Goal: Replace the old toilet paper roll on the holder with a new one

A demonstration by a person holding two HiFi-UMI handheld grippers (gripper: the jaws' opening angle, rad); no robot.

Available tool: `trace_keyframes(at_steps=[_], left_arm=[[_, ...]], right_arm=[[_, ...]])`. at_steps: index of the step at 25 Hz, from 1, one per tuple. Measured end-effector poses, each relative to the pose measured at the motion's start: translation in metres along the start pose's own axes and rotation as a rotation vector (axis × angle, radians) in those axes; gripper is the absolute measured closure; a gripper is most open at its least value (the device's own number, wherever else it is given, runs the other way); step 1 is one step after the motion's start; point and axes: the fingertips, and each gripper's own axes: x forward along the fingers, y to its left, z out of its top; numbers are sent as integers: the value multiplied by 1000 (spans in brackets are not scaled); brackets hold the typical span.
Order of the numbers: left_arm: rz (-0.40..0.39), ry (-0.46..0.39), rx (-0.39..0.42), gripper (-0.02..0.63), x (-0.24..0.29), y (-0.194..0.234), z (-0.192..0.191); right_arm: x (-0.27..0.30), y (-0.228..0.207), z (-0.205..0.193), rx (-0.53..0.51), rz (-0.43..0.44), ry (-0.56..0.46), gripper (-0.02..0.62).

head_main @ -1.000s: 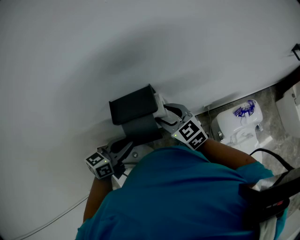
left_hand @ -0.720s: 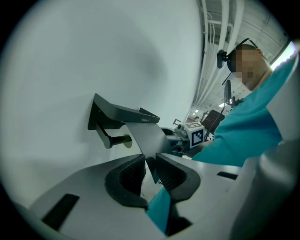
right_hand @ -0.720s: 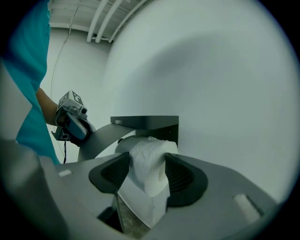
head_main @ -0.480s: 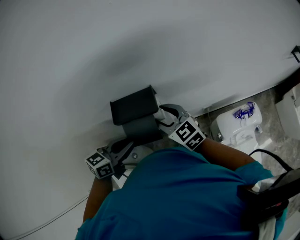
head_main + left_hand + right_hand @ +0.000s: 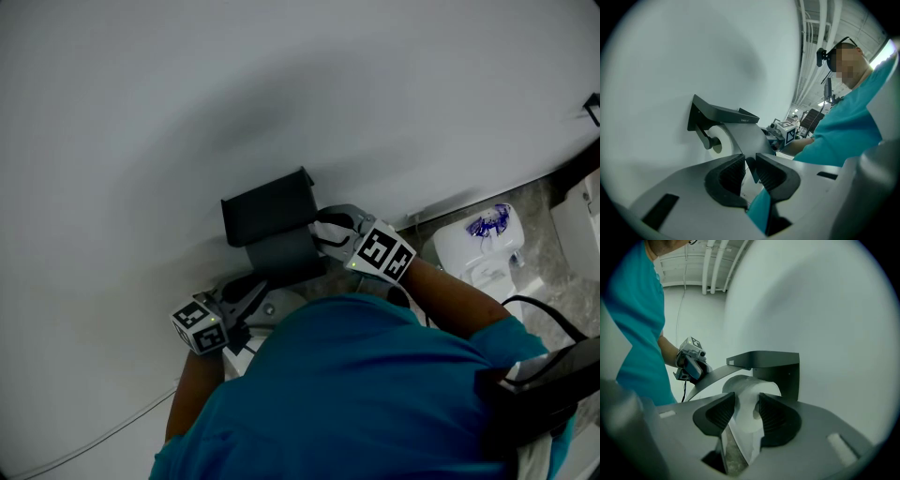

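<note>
- The pale wall (image 5: 281, 75) fills most of the head view, and the dark holder (image 5: 267, 217) is fixed to it.
- The holder's grey cover flap (image 5: 750, 140) is swung up and away from the wall. The left claw (image 5: 750, 161) is clenched on its free edge and holds it up.
- The toilet paper roll (image 5: 752, 394) sits on the holder's spindle under the top shelf, with a loose tail hanging down.
- The right claw (image 5: 746, 401) is at the roll's open end and its jaws are closing with the roll between them. I cannot see the pads pressing on it yet.
- Progress looks early: the flap is lifted and the roll is reached. What seems left is to grip the roll, slide it off, fetch a new one and fit it.
</note>
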Motion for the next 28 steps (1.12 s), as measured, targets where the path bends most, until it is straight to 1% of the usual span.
trace_keyframes(at_steps=[7,11,13,15,17,20,24,28], left_arm=[[2,15,7,535,-1,-2,1],[-4,6,9,535,0,0,0],[-8,2,10,535,0,0,-1],[-5,4,10,535,0,0,-1],[-1,8,10,535,0,-1,0],[-12,-2,10,535,0,-1,-2],[-7,1,15,535,0,-1,-1],[-9,-6,16,535,0,1,-1]], right_arm=[[-1,1,1,-80,27,4,436],[-3,7,-5,-183,69,29,447],[-2,15,-9,-242,103,43,464],[0,20,-12,-273,116,59,489],[6,24,-14,-279,117,65,499],[12,25,-16,-294,115,76,499],[12,25,-14,-304,121,79,500],[10,24,-14,-279,117,70,499]])
